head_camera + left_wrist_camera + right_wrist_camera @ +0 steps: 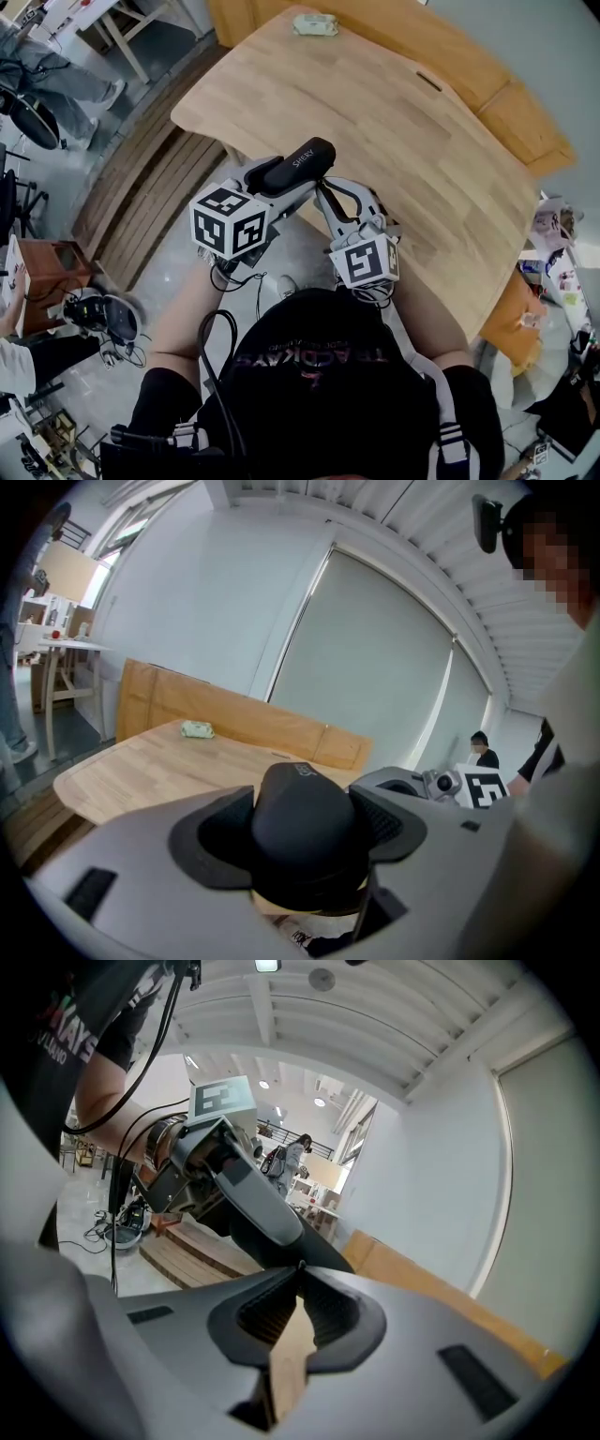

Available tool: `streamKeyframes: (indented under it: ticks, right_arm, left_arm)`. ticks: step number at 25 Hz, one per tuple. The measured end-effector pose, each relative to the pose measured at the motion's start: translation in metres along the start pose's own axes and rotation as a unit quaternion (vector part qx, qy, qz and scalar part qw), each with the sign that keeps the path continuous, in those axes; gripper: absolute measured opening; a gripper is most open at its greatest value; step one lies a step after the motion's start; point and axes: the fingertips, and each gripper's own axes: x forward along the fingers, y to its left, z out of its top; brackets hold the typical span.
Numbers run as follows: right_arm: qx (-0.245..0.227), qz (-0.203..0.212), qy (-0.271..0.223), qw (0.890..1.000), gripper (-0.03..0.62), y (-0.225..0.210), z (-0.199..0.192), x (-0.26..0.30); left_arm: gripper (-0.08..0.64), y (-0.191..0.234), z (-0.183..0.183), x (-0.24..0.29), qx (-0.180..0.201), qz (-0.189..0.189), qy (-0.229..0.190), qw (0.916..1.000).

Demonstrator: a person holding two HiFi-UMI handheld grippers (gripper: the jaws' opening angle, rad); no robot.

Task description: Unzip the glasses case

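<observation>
Writing first: white caps "SHERY" on the lid of the glasses case [305, 157]. It's legible in the head view only; in the left gripper view it's too small to read. The print on the person's black shirt is upside down and can't be read reliably.

The case is an oblong, matte black shell w/ rounded ends. It's held up off the bench [403, 122], over its near rounded edge, approx. level.

Left hand-held gripper [272, 183] is clamped across one end of the case. Its ribbed black pads press on both sides, and the case's domed end fills the gap in its own view.

Right hand-held gripper [326, 195] has its jaws all but closed, tips meeting at the case's other end. They pinch a tiny dark bit at the seam, too small to tell whether it's the zip pull.

Both grippers are smooth grey plastic, each w/ a white cube of black square markers.

The bench is pale butcher-block wood strips w/ a curved outline and a small dark slot near the far side. A small pale-green packet [315, 24] lies at the far end, well apart from the case. Slatted wooden decking [159, 187] sits on the grey floor to the left.
</observation>
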Motion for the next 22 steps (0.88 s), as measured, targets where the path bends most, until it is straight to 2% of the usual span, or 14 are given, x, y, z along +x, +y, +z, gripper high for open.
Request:
streamKeyframes:
  ticks: [4, 10, 13, 22]
  right_arm:
    - [0.035, 0.007, -0.004, 0.999, 0.023, -0.002, 0.0, 0.001]
    - [0.092, 0.055, -0.012, 0.994, 0.02, 0.003, 0.004, -0.003]
    - [0.099, 0.07, -0.009, 0.993, 0.02, 0.001, 0.005, -0.008]
    - [0.11, 0.089, 0.003, 0.99, 0.02, -0.015, 0.001, -0.026]
  left_arm:
    - [0.328, 0.001, 0.0, 0.0, 0.016, 0.001, -0.005, 0.9999]
    - [0.328, -0.005, 0.005, -0.008, 0.098, -0.022, -0.031, 0.9944]
    - [0.328, -0.011, 0.007, -0.011, 0.13, -0.037, -0.044, 0.9898]
    - [0.325, -0.03, 0.006, -0.03, 0.175, -0.101, -0.071, 0.9769]
